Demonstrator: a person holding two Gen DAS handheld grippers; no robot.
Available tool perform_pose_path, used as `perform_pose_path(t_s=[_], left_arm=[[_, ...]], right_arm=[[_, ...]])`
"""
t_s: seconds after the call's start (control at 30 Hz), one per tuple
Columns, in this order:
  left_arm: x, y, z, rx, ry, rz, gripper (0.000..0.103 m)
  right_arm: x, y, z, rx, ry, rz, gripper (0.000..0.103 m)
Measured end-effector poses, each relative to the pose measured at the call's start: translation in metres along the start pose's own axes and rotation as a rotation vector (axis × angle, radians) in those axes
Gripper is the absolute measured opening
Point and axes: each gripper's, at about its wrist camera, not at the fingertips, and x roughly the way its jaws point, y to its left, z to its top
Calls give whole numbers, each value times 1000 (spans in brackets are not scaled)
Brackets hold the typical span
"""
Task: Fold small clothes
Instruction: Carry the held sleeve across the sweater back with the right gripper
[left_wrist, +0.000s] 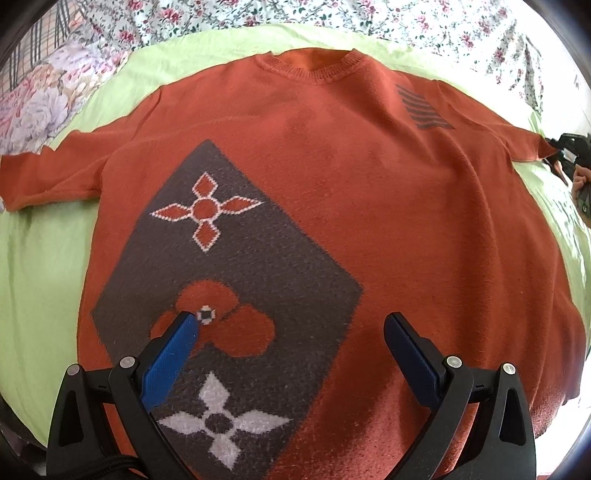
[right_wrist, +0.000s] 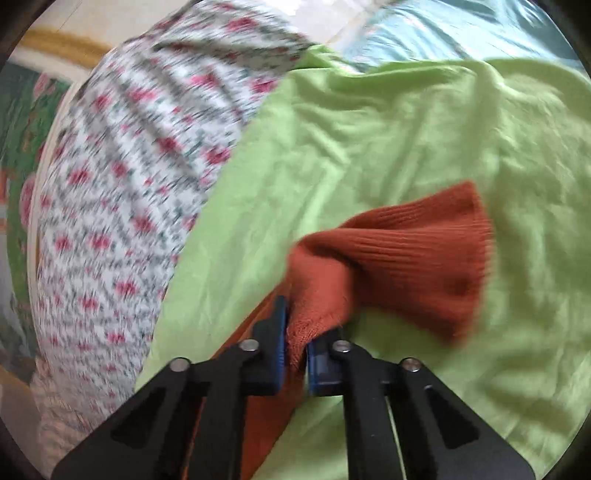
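An orange knitted sweater (left_wrist: 332, 184) lies spread flat, front up, on a light green sheet (left_wrist: 40, 266). It has a brown diamond panel with flower shapes (left_wrist: 229, 295) and a small striped patch (left_wrist: 421, 107) near one shoulder. My left gripper (left_wrist: 291, 325) hovers open over the lower front of the sweater, nothing between its blue pads. In the right wrist view my right gripper (right_wrist: 297, 332) is shut on the sweater's sleeve (right_wrist: 406, 254) just behind the ribbed cuff, which fans out beyond the fingers. The right gripper (left_wrist: 565, 151) also shows at the sleeve end, far right of the left wrist view.
A floral quilt (left_wrist: 295, 14) lies bunched along the far edge of the green sheet, and it fills the left side of the right wrist view as floral fabric (right_wrist: 122, 206). A pale blue cloth (right_wrist: 461, 33) lies beyond the sheet. A hand (left_wrist: 580, 177) holds the right gripper.
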Motion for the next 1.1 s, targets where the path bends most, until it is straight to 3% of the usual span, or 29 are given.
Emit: perform_pose_path(t_s=[0.17, 0.33, 0.57, 0.67, 0.87, 0.97, 1.0, 1.1], left_arm=[[-3, 8, -2, -23, -14, -16, 101], [-9, 19, -8, -52, -27, -26, 101], [-20, 46, -19, -113, -55, -22, 101], [-24, 60, -21, -151, -65, -28, 101], [-28, 79, -25, -186, -77, -13, 101], [-24, 79, -17, -175, -82, -14, 101], [-23, 78, -12, -168, -87, -17, 101], [-18, 67, 10, -129, -107, -40, 101]], right_arm=[[-3, 62, -41, -217, 61, 82, 6], [2, 143, -111, -431, 191, 191, 5], [23, 248, -255, -658, 450, 386, 5], [40, 274, -318, -719, 571, 415, 5], [69, 289, -402, -757, 743, 413, 5], [73, 277, -413, -738, 781, 380, 12], [74, 271, -413, -725, 792, 367, 15], [66, 261, -407, -660, 808, 379, 42]])
